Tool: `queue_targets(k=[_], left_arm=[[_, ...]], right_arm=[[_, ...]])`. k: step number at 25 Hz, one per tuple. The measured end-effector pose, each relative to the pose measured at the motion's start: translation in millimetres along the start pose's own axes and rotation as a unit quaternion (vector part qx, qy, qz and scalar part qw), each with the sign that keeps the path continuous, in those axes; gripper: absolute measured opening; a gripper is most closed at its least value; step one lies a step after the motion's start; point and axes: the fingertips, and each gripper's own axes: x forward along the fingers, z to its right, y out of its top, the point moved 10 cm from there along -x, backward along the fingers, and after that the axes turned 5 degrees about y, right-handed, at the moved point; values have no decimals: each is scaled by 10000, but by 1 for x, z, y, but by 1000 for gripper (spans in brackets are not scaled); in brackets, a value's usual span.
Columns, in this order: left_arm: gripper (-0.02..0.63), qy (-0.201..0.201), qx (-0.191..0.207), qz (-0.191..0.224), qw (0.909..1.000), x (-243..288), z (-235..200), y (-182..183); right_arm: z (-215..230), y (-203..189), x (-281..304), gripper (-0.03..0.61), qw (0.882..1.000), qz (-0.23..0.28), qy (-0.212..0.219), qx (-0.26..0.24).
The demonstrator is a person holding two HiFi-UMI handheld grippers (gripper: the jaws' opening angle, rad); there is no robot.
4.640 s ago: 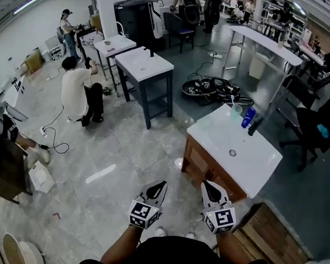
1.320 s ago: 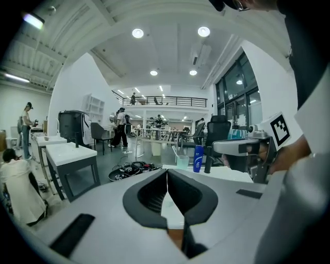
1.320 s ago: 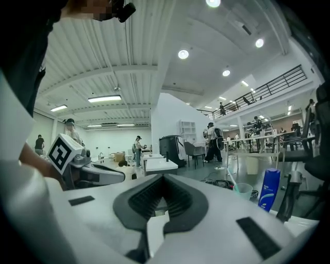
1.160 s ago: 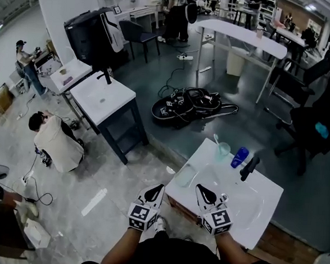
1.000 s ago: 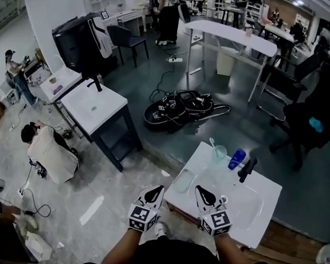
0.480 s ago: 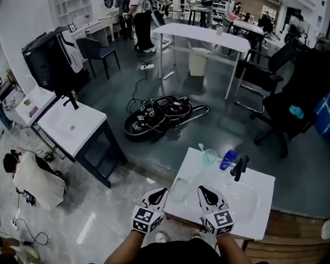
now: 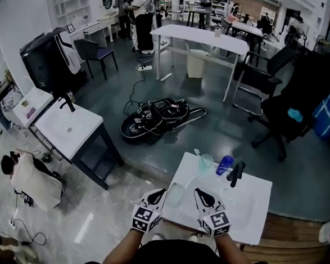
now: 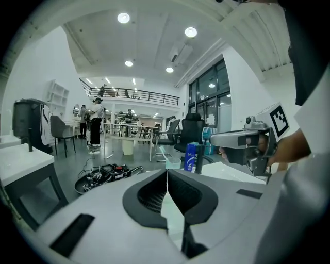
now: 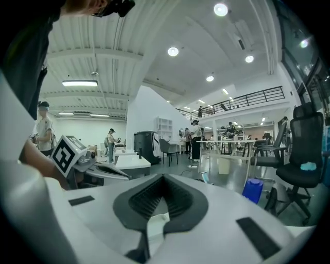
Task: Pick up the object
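Round ceiling lamps (image 8: pixel 123 18) lit the hall brightly and evenly from above, and a long strip lamp (image 9: pixel 79 82) added to them in the right gripper view. Shadows were soft and faint. The glossy floor (image 7: pixel 103 214) carried a pale streak of glare, and the white worktop (image 7: pixel 254 225) was nearly washed out. All views bowed strongly towards the edges, and the two gripper views ended in black corners. The left gripper (image 8: pixel 166 172) and right gripper (image 9: pixel 164 178) looked soft close to the lens, while the distance was fairly sharp.

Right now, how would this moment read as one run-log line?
left gripper: shut, empty | right gripper: shut, empty, above sink counter | blue bottle, cup: untouched
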Motion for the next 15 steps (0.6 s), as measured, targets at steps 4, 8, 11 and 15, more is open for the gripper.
queue_targets(k=[4, 8, 11, 15], left_arm=[[23, -76, 3, -120, 9999, 6, 6, -10], [245, -48, -142, -364, 9992, 16, 8, -21], [362, 96, -230, -556, 9981, 21, 12, -32], [489, 257, -228, -1008, 9943, 34, 19, -54]], right_arm=[[5, -5, -1, 18, 10000, -76, 62, 16], [9, -8, -6, 18, 9999, -139, 89, 50], [9, -14, -11, 18, 9996, -233, 102, 107], [12, -25, -16, 18, 9991, -364, 92, 190]])
